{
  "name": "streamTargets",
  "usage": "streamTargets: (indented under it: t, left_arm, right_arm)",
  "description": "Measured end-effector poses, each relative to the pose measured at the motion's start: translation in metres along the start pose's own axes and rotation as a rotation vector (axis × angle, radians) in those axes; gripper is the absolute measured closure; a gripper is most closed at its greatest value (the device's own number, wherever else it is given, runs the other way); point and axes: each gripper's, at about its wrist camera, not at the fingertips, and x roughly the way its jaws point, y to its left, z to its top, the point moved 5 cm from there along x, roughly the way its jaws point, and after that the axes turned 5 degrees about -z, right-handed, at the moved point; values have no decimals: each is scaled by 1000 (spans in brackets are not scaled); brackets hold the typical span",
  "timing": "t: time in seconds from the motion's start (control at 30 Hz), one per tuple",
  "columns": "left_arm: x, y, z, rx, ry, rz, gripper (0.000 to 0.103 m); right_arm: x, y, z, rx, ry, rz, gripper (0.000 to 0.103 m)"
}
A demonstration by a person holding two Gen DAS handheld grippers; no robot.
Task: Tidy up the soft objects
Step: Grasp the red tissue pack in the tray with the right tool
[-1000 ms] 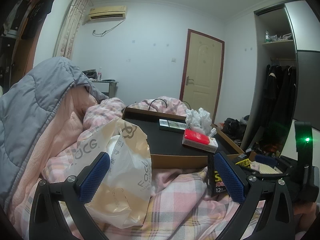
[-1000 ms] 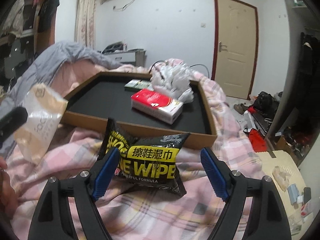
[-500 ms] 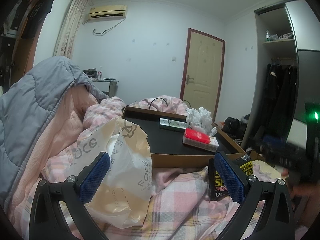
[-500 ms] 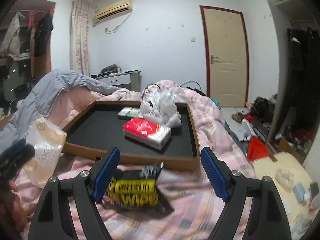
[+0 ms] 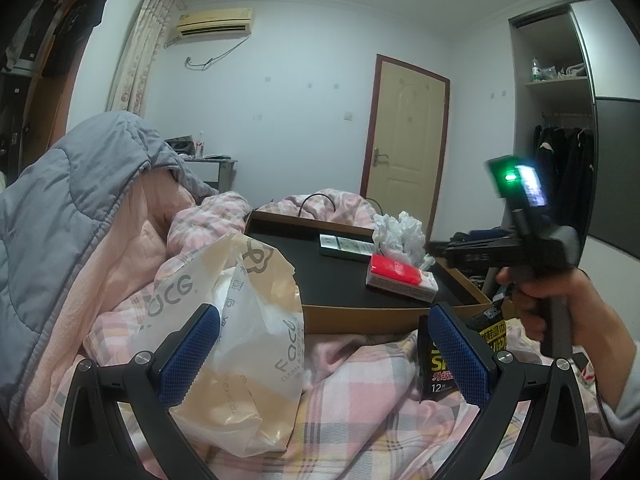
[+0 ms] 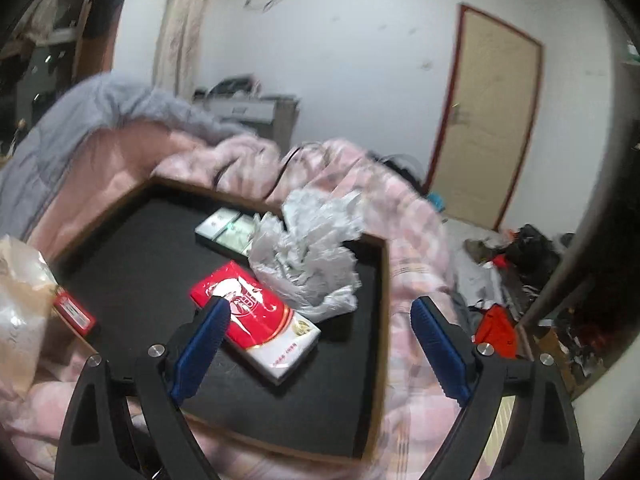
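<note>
While the pink plaid bed quilt carries a shallow black wooden-rimmed tray, the beige crinkly plastic bag slumps near-left, light and slippery, best pinched at its bunched top. Left tongs gape empty; right tongs are opening, empty, above the red soft tissue pack.
</note>
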Motion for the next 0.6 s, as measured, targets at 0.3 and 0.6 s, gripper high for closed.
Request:
streamTargets:
  t: [0.3, 0.6]
  left_arm:
    - [1, 2, 0, 2, 2, -1, 0]
    - [1, 2, 0, 2, 1, -1, 0]
  right_arm:
    - [46, 29, -18, -111, 247, 121, 12]
    - [46, 36, -29, -144, 269, 95, 12]
